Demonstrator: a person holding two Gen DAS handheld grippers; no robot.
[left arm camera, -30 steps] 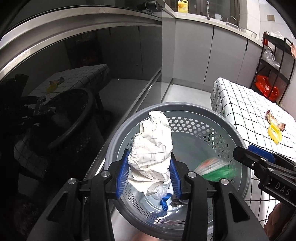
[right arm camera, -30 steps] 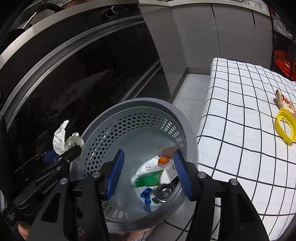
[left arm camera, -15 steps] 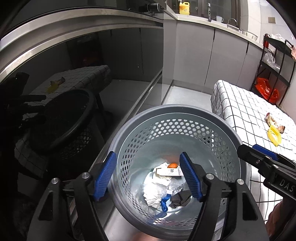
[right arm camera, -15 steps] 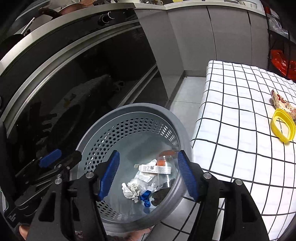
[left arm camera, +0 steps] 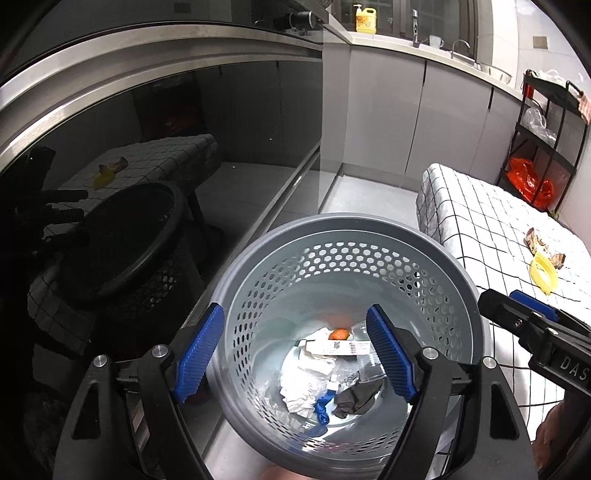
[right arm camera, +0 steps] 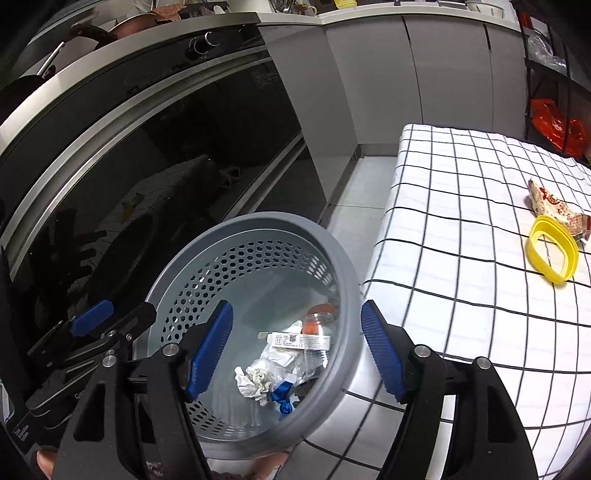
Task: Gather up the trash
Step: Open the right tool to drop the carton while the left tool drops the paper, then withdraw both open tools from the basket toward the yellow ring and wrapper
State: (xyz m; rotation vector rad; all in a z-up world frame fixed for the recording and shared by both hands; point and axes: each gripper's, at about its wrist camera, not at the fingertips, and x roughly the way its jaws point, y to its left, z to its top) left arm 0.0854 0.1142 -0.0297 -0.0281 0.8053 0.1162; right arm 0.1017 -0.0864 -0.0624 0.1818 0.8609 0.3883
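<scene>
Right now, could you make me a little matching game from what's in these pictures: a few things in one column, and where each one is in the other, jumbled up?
Things:
1. crumpled white paper
2. yellow ring
3. red bag
4. yellow bottle

Places:
A. on the checked tablecloth, beside a snack wrapper
B. on the kitchen counter at the back
C. at the bottom of the grey basket
D. low down on the black rack

Pairs: 1-C, 2-A, 3-D, 4-B
</scene>
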